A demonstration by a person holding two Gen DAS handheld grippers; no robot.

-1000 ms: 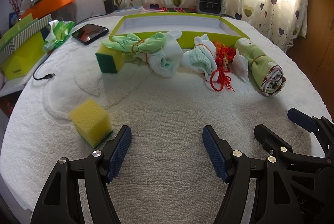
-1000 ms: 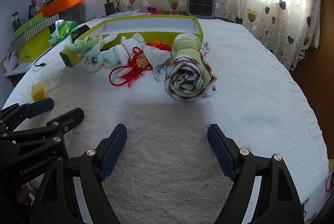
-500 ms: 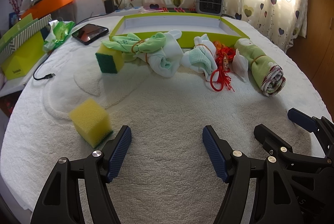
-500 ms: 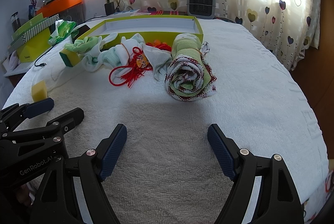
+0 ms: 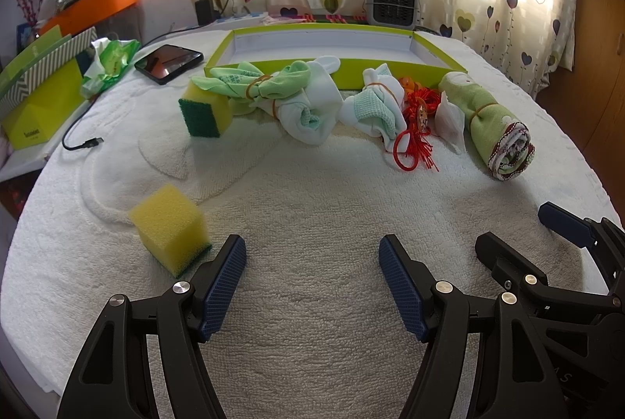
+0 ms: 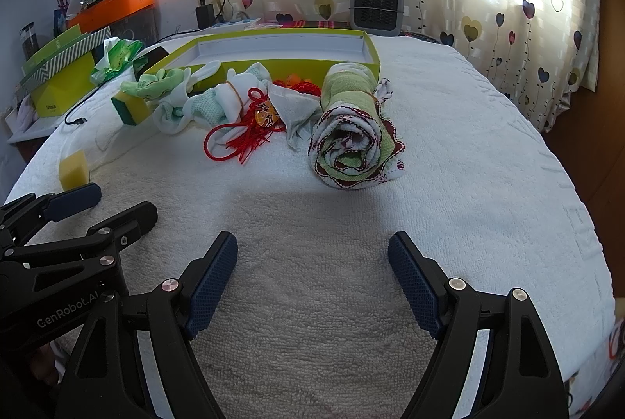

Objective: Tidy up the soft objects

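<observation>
A yellow sponge cube (image 5: 168,227) lies just ahead-left of my open, empty left gripper (image 5: 312,262). A yellow-green sponge (image 5: 205,112), a green-white cloth bundle (image 5: 289,98), a white-mint bundle (image 5: 375,108), a red tassel (image 5: 414,141) and a rolled green towel (image 5: 494,128) lie in a row before the shallow lime tray (image 5: 324,69). My right gripper (image 6: 312,262) is open and empty, short of the rolled towel (image 6: 353,141). The tassel (image 6: 242,137) and tray (image 6: 281,61) show there too.
The towel-covered table (image 5: 312,204) ends at curved edges left and right. A tablet (image 5: 168,62), a cable (image 5: 84,141), green boxes (image 5: 39,98) and a bag (image 5: 111,61) sit left. A small heater (image 5: 391,4) stands behind the tray by the curtains.
</observation>
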